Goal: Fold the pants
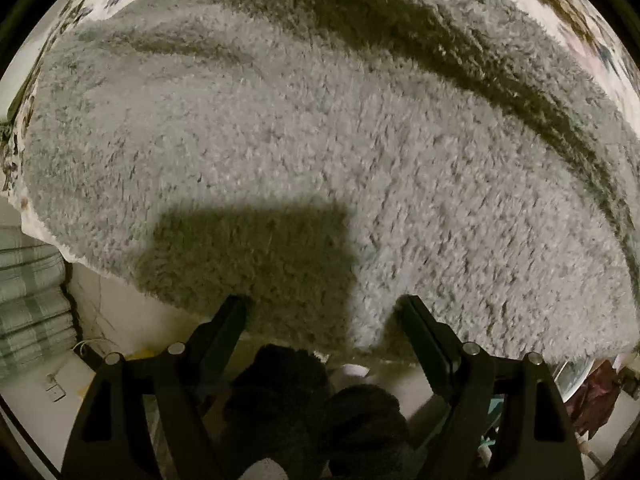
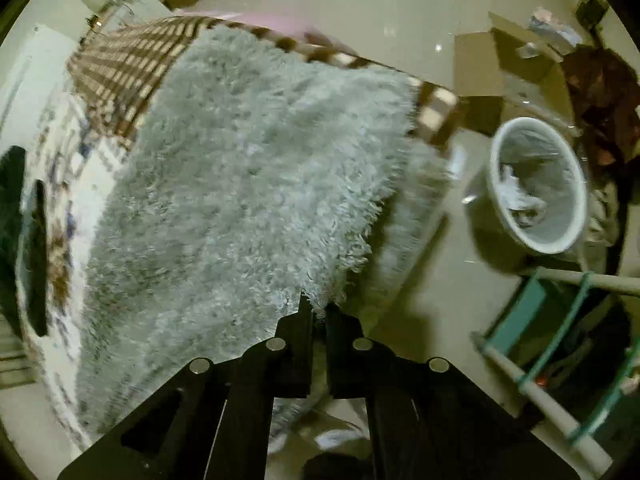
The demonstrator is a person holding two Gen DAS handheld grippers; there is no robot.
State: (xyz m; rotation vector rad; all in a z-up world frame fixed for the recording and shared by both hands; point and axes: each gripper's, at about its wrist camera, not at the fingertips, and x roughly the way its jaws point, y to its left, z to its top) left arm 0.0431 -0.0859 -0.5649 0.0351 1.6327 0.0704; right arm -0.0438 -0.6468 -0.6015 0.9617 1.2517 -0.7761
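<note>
Handling first: pants of thick, shaggy pale-grey fleece will be soft, limp and fairly bulky — no stiffness to carry a fold, so any lifted edge will likely sag and drag the rest along. Pile this long looks compressible; a pinch at a hem or corner, taken deep enough to catch the backing cloth and not just fibres, is the safer hold.

Location: the garment lies spread on a bed with a floral sheet, over a brown checked blanket, with its near edge overhanging toward the floor.

Right tool: fingers together, clamped on the fleece edge at the overhanging corner, which appears raised slightly above the layer beneath.

Left tool: fingers wide apart, straddling the near edge from above — nothing pinched, and contact with the pile cannot be confirmed.

Appearance: uniform grey, deep curly nap, one long dark crease running across the far side. Waistband and legs cannot be distinguished.
</note>
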